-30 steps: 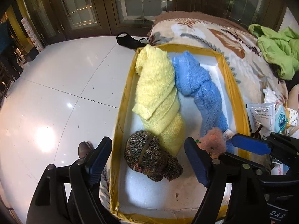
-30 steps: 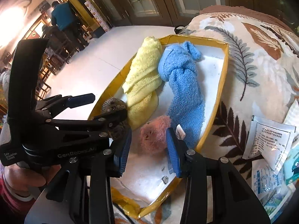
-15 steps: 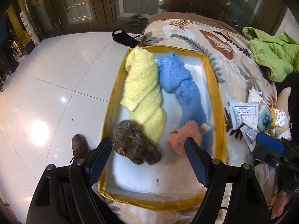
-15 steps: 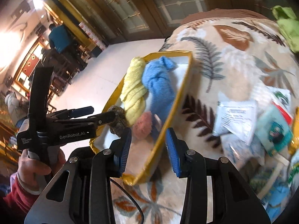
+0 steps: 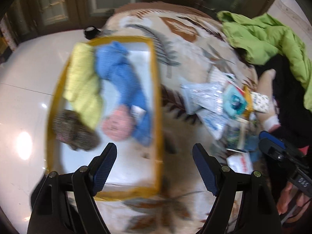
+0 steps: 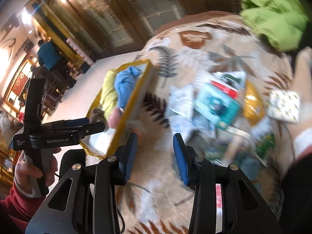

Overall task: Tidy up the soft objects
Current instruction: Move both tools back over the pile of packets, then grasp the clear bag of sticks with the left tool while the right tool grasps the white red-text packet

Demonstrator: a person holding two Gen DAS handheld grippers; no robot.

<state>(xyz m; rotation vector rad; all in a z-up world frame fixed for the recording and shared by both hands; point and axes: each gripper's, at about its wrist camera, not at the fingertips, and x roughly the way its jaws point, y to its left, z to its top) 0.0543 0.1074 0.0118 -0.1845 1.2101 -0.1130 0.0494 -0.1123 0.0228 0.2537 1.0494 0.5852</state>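
While both views are smeared with blur, still easy enough to read the basics. Shallow rectangular tray (image 5: pixel 155 89) with a mustard-yellow rim and pale flat bottom, sitting on a leaf-print blanket (image 5: pixel 197 44) in beige, brown and grey. Inside the tray: a fluffy yellow towel (image 5: pixel 82 81) bunched lengthwise along the left side, a blue terry towel (image 5: pixel 124 78) twisted into a long roll right beside it, a round fuzzy pink plush (image 5: pixel 118 126) touching the blue roll's lower end, and a knobbly brown-flecked knitted thing (image 5: pixel 75 132) tucked against the yellow towel's lower end. Left hand-held gripper (image 5: pixel 154 165) hanging over the tray's near right corner, ribbed blue pads spread wide apart with nothing between them. Right hand-held gripper (image 6: pixel 155 156) over bare blanket, blue pads parted a moderate way, also empty. Off to the right of the tray, well apart from it: a heap of crinkly plastic packets (image 6: pixel 214 105), white, teal and yellow, too blurred to read. Rumpled bright green garment (image 5: pixel 269 44) at the far right edge of the blanket. Glossy white tiled floor (image 5: pixel 25 101) left of the tray. Red sleeve (image 6: pixel 17 202) and a hand gripping the left tool's handle, seen in the right wrist view.
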